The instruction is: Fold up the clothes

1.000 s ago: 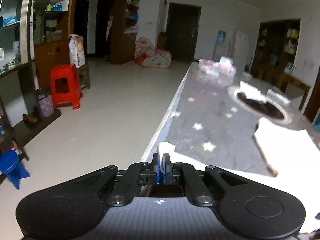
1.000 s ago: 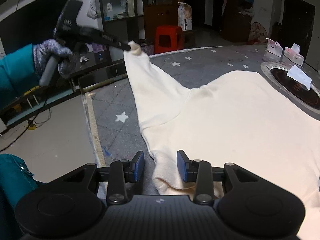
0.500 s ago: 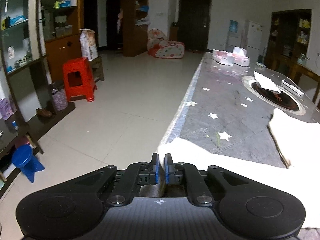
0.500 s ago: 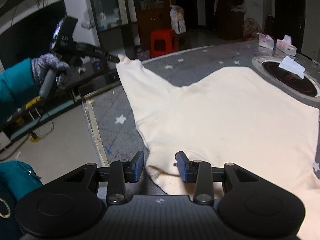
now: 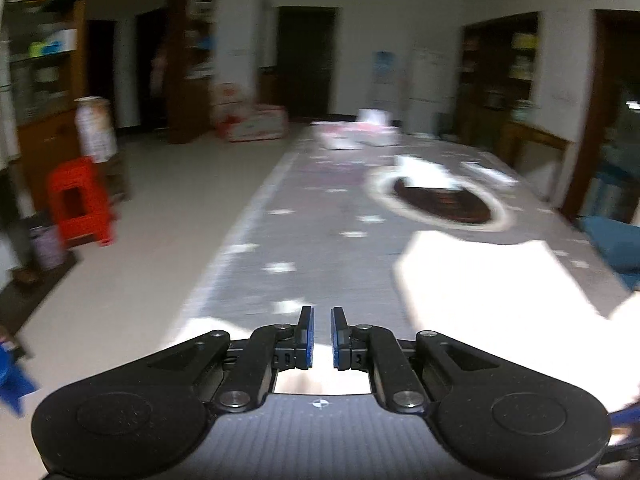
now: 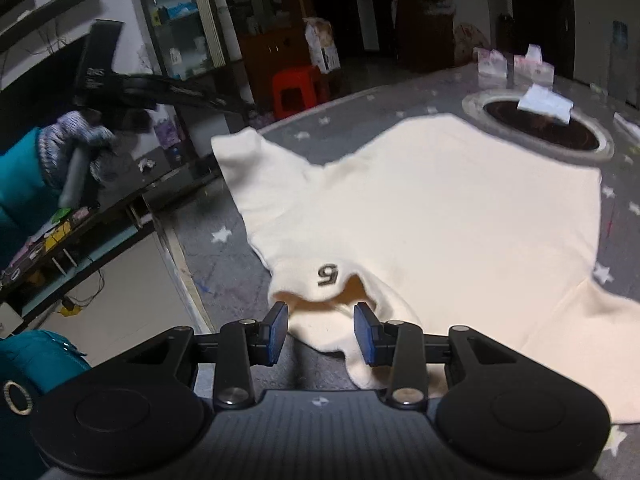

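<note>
Cream sweatshirt (image 6: 420, 208) lies spread flat over the grey star-patterned table (image 6: 224, 248), filling the centre and right of the right wrist view. One sleeve (image 6: 256, 168) runs toward the upper left of that frame, its cuff end free near the table edge. The collar (image 6: 320, 284), marked with a dark "5", sits at lower centre.

Right gripper (image 6: 321, 332), bottom centre of its view: jaws parted, one blue pad on each side of the collar fabric. A fold of the neckline lies in the gap between the pads, but neither pad visibly presses it. Not a grip.

Left gripper (image 5: 322, 338), bottom centre of the blurred left wrist view: blue pads stand apart with a narrow gap. Nothing between them; released. Cream cloth (image 5: 492, 280) shows at right centre of this frame and in a pale strip below the fingers, clear of the pads. In the right wrist view the same tool appears at upper left, held by a gloved hand (image 6: 76, 140) with a teal sleeve (image 6: 20, 184); its tip is just off the sleeve's cuff end, not touching it as far as the frame shows.

Round dark inset (image 6: 540, 128) in the table at upper right, beyond the hem, with a white paper (image 6: 546, 102) on it. Red stool (image 6: 296, 88) on the floor past the table, upper centre.
</note>
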